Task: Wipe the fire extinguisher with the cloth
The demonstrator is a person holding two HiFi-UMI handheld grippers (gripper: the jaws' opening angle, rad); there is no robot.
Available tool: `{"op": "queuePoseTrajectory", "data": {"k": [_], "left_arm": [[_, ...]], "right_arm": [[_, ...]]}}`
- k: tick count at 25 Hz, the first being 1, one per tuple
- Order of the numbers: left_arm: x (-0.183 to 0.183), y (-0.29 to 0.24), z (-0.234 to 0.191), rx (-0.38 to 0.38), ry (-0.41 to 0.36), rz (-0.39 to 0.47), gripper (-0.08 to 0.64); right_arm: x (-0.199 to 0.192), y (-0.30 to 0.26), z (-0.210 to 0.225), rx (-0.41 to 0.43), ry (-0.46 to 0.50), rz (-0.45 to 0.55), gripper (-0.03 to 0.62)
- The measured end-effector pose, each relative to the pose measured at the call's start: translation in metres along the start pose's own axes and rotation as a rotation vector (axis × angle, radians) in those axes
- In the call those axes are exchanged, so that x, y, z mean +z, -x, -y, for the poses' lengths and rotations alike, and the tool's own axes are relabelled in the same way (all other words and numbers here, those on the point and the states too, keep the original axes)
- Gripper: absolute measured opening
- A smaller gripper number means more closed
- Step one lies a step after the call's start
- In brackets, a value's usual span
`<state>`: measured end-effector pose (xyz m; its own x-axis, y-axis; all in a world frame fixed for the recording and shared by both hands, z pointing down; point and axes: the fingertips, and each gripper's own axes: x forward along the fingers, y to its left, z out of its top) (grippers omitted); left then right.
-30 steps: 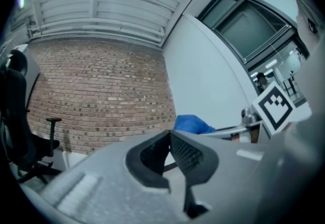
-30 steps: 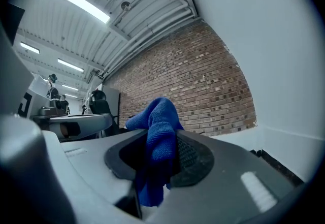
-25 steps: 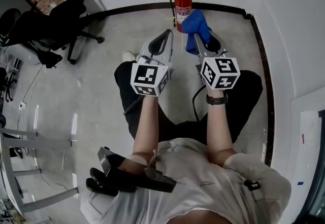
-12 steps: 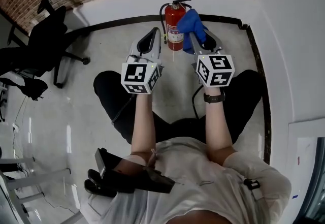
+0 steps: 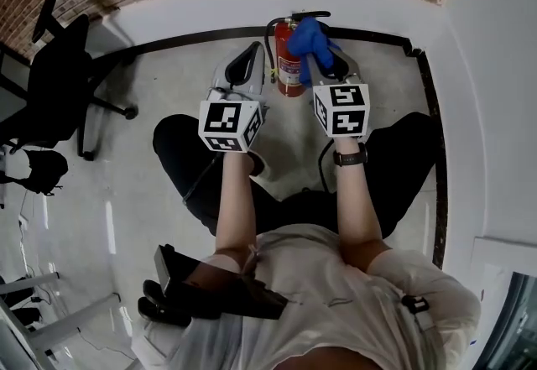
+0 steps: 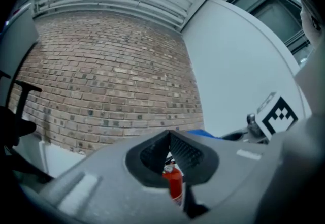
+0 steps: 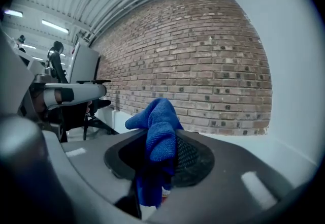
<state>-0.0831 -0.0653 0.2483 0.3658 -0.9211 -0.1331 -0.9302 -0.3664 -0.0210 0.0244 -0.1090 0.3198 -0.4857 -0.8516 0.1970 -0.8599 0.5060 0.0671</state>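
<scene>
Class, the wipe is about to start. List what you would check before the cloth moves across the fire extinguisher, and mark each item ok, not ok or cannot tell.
1. Cloth held: the right gripper has its jaws shut on the blue cloth. Ok.
2. Cloth free to wipe: a loose fold sticks out past the jaw tips. Ok.
3. Fire extinguisher standing: upright on the floor by the white wall. Ok.
4. Cloth touching the extinguisher: in the head view it overlaps the top, but contact is unclear. Cannot tell.
5. Left gripper free: jaws together, nothing between them, pointed at the extinguisher. Ok.
</scene>
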Motion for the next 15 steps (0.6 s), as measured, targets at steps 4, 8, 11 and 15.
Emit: {"op": "queuePoseTrajectory", "data": {"k": [4,8,11,15], "left_arm": [[-0.016,-0.033,-0.026,0.007,0.015,-0.019,0.003],[-0.036,-0.052,-0.049,0.012,0.033,-0.04,0.003],[-0.053,-0.058,-0.066,0.04,0.053,-0.061,0.003],[-0.067,-0.064,-0.088,0.072,0.081,-0.073,0.003]], "right_arm": [[-0.023,-0.053,0.009,-0.006,-0.005,-0.084,0.118],[-0.046,-0.101,0.016,-0.105,0.107,-0.203,0.121],[-0.066,-0.131,0.018,-0.145,0.179,-0.289,0.121],[-0.081,-0.156,0.019,-0.185,0.258,-0.341,0.12]]}}
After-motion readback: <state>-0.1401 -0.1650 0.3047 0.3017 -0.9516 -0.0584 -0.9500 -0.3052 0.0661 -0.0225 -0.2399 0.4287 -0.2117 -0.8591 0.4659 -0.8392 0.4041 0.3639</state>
